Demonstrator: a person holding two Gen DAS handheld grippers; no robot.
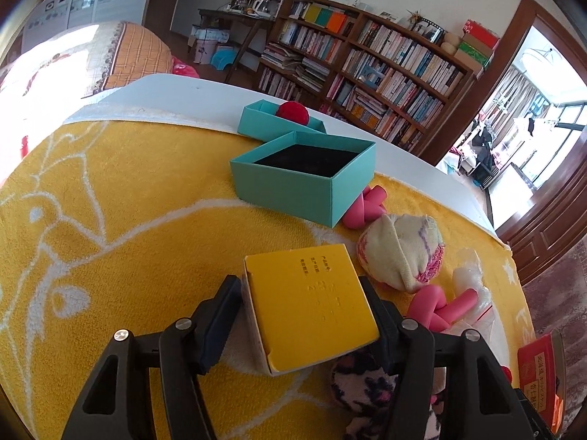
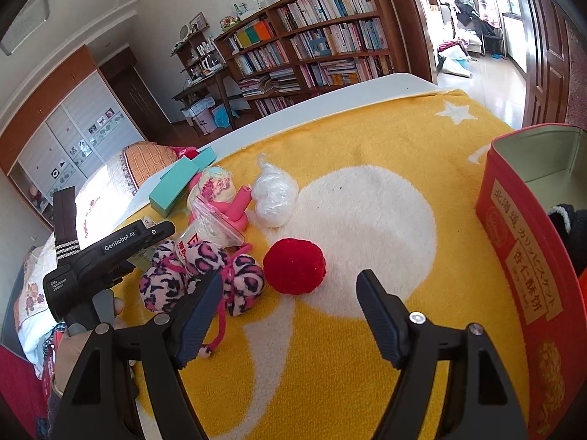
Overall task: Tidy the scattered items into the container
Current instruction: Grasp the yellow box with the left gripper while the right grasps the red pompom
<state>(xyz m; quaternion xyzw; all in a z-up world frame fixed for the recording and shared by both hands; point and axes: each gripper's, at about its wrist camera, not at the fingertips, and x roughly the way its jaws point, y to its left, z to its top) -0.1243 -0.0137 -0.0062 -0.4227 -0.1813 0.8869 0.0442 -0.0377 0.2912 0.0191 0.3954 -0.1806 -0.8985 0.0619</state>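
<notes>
Pinched in the left hand-held gripper [image 1: 304, 315], a yellow cardboard box [image 1: 312, 308] is held; the red tin container [image 2: 528, 271] lies at three o'clock of the spread right hand-held gripper [image 2: 290, 293].

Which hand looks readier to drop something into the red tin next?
The left. Its gripper is shut on the yellow box, ready to carry to the red tin. The right gripper is nearer the tin but open and empty, the red ball just ahead.

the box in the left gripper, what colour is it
Yellow box; left wrist view.
</notes>
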